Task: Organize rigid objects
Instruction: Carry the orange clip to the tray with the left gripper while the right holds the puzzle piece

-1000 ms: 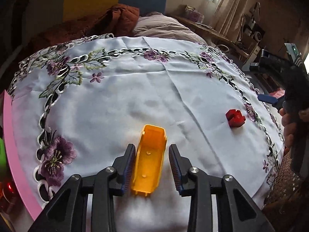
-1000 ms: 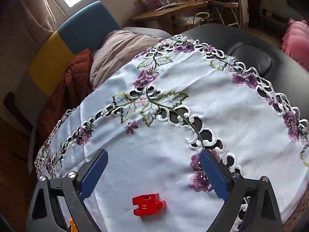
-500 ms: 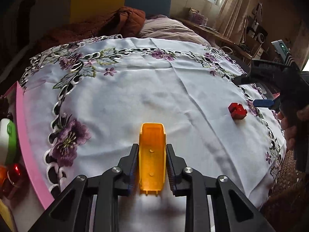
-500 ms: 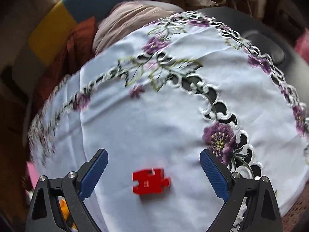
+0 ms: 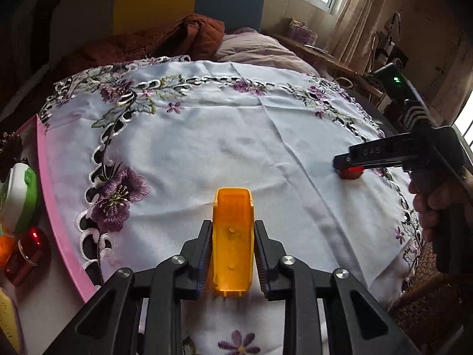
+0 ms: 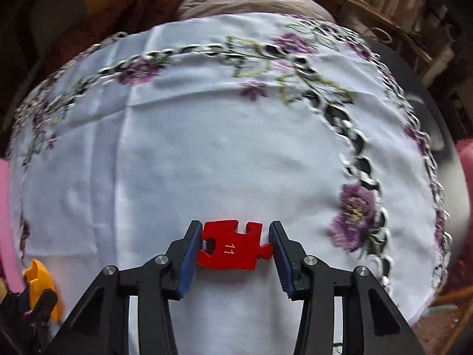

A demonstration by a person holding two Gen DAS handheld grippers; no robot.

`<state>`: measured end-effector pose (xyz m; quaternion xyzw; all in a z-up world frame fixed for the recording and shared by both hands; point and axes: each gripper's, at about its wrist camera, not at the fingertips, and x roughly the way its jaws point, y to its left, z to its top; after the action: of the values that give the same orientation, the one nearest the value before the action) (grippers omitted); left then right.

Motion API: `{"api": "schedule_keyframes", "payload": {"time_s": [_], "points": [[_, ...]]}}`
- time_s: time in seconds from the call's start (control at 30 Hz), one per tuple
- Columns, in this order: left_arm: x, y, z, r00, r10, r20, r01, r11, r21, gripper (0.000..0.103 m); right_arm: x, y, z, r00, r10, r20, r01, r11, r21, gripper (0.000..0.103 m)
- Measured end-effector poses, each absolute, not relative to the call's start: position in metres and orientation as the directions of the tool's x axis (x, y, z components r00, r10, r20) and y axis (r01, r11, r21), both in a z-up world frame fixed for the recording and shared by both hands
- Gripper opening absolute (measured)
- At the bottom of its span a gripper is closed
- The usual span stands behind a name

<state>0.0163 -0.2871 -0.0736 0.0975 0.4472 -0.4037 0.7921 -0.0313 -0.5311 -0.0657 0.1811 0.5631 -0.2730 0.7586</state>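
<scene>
gripping an orange plastic scoop-shaped piece, the left tongs are clamped on its two long sides, blue pads pressed flat against it. the piece points away from the camera, its rounded closed end forward and its open end toward the wrist, over the white embroidered tablecloth that covers the worktop. the left tongs angle steeply downward toward the cloth.

the right tongs point almost straight down at the cloth, and their jaws are closing around a red jigsaw piece marked with the number 11. the piece lies flat on the cloth between the blue pads; the left pad looks to be touching its edge, while the right pad is just beside the knob on that side, and i cannot tell whether it presses yet. in the left wrist view the right tongs reach in from the right edge, lying nearly level across the picture with the red piece just under their tip, and the person's hand wraps around the black handle below.

the red piece sits near the right border of the cloth, close to the purple flower embroidery. a pink tray rim runs along the cloth's left side, with a red glossy object and a white and green item beyond it.
</scene>
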Motion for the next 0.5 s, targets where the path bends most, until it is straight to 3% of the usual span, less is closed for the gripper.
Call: {"api": "schedule_keyframes", "payload": {"time_s": [0.2, 0.5], "points": [[0.010, -0.276, -0.058, 0.291, -0.579, -0.761, 0.726, 0.652, -0.218, 0.026, -0.012, -0.513, -0.046, 0.412, -0.074, -0.908, 0.511, 0.844, 0.164, 0.047], [0.006, -0.245, -0.026, 0.370, -0.581, -0.725, 0.692, 0.693, -0.202, 0.026, 0.030, -0.483, -0.079, 0.360, -0.144, -0.922, 0.388, 0.922, 0.007, 0.047]]}}
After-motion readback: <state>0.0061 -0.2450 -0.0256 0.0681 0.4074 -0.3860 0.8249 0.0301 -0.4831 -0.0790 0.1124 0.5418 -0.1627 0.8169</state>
